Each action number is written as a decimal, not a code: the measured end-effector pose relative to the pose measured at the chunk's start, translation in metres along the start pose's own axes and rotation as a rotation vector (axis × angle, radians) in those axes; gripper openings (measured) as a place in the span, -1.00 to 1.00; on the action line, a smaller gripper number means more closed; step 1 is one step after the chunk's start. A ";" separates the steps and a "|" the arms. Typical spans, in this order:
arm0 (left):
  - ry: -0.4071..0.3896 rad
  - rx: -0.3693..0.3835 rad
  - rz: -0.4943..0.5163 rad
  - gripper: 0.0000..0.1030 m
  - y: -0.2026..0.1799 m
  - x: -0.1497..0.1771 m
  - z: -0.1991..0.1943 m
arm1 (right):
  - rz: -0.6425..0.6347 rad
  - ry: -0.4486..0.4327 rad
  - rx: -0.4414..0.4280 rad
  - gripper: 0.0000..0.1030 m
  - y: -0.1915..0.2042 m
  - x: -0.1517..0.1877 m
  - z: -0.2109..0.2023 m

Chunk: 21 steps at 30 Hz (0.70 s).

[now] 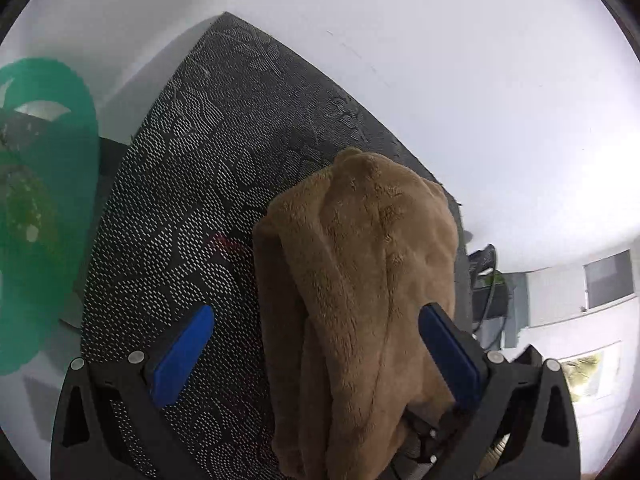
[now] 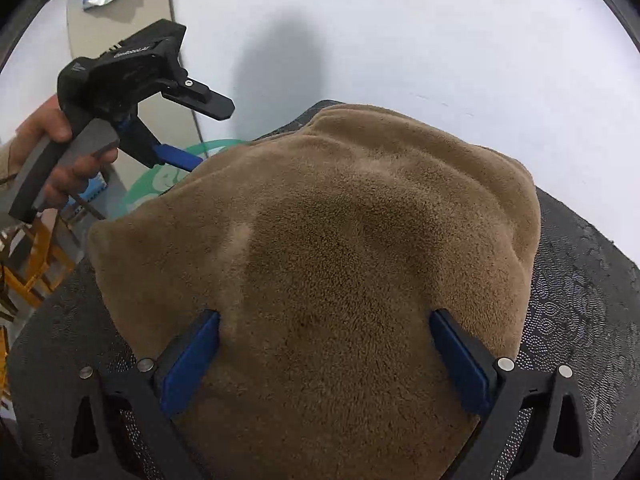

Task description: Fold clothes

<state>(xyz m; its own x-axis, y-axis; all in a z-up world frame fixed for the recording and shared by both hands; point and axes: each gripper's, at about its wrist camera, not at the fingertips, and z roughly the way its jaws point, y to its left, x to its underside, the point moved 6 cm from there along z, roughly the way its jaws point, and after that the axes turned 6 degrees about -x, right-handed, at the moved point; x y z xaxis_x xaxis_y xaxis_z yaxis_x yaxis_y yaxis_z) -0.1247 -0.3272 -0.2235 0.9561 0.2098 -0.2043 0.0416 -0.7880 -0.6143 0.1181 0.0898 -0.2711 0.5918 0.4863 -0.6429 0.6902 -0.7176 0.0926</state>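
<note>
Fleece garment, tan and plush, lies bunched on the dark patterned mat, which sits on a white table. From my right wrist view it fills the frame as a rounded mound; from the left wrist view it runs as a long thick ridge up the mat's right side.

My right gripper stands wide, its blue pads either side of the mound's near edge, pressed at the pile but pinching nothing. My left gripper is wide too, with the ridge lying between its fingers; one pad touches the cloth, the other stands apart over bare mat. In the right view I see that tool held by a hand at the garment's far left corner.

I judge the step to be taking hold for a fold. I would find a true hem, not a fat roll, close each gripper on few layers, then lift both together and evenly. The thick pile may slip, and the mound hides where the edges lie.

A green ring-shaped thing sits off the mat's left.
</note>
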 end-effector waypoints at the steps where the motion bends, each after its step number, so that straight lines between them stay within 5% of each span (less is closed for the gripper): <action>1: 0.012 0.010 0.005 1.00 0.001 0.000 0.003 | -0.001 -0.004 -0.008 1.00 -0.001 0.001 -0.001; 5: 0.077 0.045 0.043 1.00 -0.001 0.005 0.021 | -0.001 -0.018 -0.009 1.00 -0.002 0.003 -0.002; 10: 0.064 -0.043 0.162 1.00 0.000 0.005 0.047 | 0.001 -0.027 -0.004 1.00 -0.004 0.004 -0.005; 18: 0.155 0.065 0.281 1.00 -0.032 0.016 0.073 | 0.010 -0.045 -0.003 1.00 -0.007 0.005 -0.009; 21: 0.182 0.111 0.234 1.00 -0.030 0.014 0.076 | 0.013 -0.047 -0.007 1.00 -0.009 0.006 -0.011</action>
<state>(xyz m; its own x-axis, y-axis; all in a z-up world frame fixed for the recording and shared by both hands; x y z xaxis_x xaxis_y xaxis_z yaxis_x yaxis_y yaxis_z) -0.1344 -0.2561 -0.2660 0.9726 -0.0844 -0.2164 -0.2078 -0.7324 -0.6483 0.1200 0.1043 -0.2672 0.5808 0.4523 -0.6768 0.6855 -0.7201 0.1070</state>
